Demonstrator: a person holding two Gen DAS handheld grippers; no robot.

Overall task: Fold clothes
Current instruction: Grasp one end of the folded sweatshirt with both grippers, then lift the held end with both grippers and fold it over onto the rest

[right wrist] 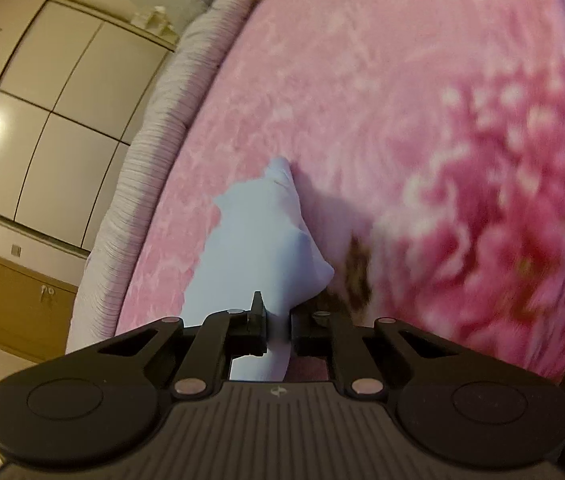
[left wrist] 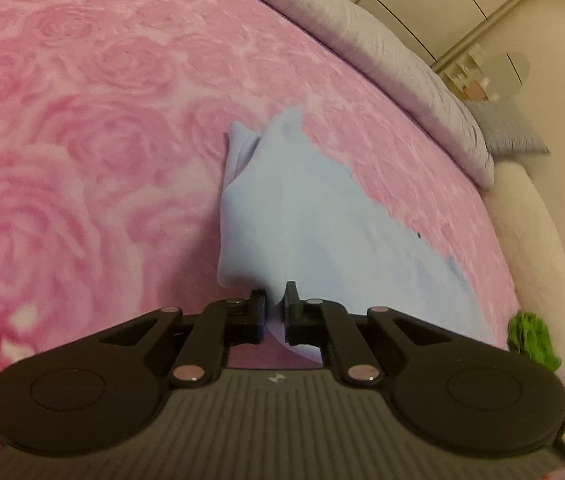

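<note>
Both claws [left wrist: 275, 300] [right wrist: 276, 312] pinch the blue garment [left wrist: 302, 216] between them.

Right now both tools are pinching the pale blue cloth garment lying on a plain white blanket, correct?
Not quite: the blanket is pink with a rose pattern, not plain white, as the left wrist view shows. The left tool and right tool are indeed both shut on the pale blue cloth garment.

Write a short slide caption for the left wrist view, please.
Left gripper shut on a pale blue cloth lying on a pink rose blanket.
</note>
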